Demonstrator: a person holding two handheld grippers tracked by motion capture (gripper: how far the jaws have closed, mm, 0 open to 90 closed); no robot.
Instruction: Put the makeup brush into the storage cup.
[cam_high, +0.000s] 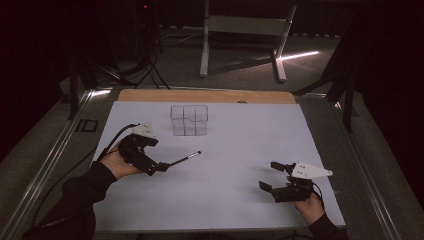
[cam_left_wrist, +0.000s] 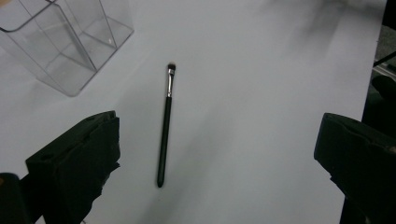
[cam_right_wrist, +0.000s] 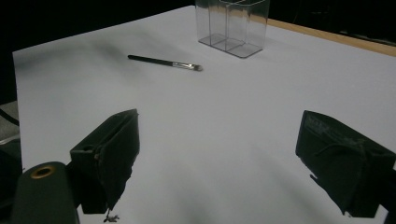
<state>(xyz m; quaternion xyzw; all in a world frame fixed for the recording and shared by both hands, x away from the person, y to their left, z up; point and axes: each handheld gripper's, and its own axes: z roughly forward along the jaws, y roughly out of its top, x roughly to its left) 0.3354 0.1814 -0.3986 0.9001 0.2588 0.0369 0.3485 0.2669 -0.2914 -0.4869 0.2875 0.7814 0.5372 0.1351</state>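
Right now my left tongs (cam_high: 161, 167) hover with their jaws spread wide, nothing between them but the brush's handle end lying on the surface below; in the left gripper view the two black jaws stand well apart on either side of it. My right tongs (cam_high: 274, 176) are spread as well and hold nothing, resting near the right front corner of the white surface (cam_high: 240, 200), well apart from everything else.

The makeup brush (cam_left_wrist: 165, 126) lies flat toward the left edge of the surface, about midway between front and back, its handle end pointing at my left tongs and its bristle tip angled toward the back. Beyond it, near the back edge, stands the clear organizer (cam_high: 189, 120), upright, its compartments empty as far as I can see.

I judge the brush to be very light, stiff along the handle, and smooth enough to roll or slip under a loose pinch. The bristles are soft and would splay, so I'd leave them and the silver ferrule alone. The black handle, around its middle, looks like the best place to grip: that way it should balance and not swing tip-down when lifted.
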